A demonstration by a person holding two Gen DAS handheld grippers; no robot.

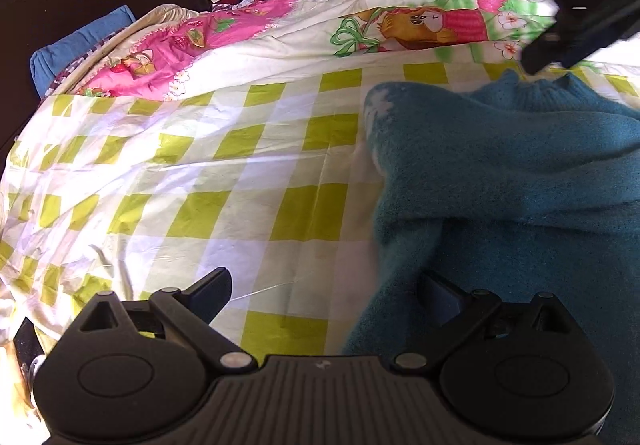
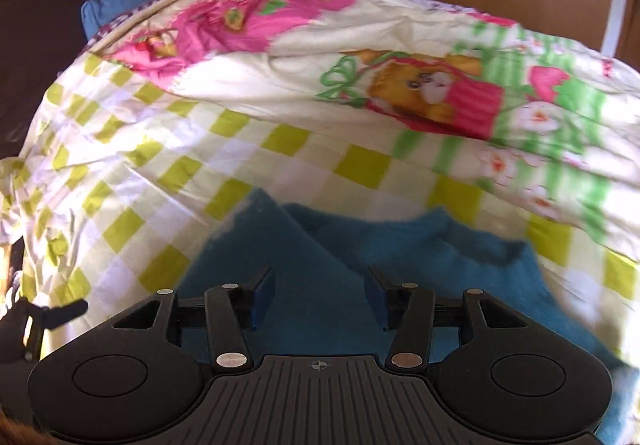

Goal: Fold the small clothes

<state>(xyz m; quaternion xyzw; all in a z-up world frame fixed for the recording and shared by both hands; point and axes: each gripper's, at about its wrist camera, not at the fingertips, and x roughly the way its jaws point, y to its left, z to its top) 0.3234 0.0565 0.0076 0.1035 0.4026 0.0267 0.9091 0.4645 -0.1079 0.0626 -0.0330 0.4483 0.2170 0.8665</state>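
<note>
- Checked bedsheet (image 1: 248, 205) carried a teal sweater (image 1: 520, 173) near its right edge
- Left gripper (image 1: 324, 293) gaped empty at the sweater's left border
- Right gripper (image 2: 320, 297), wide open and empty, hung over its middle

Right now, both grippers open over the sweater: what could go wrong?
1. The left gripper straddles the edge of the fuzzy teal knit sweater; closing there could also pinch the green-checked bedsheet.
2. The sweater is already bunched into thick folds, so the right gripper may catch several layers.
3. The right wrist view is motion-blurred, so fast moves could miss the hem.
</note>
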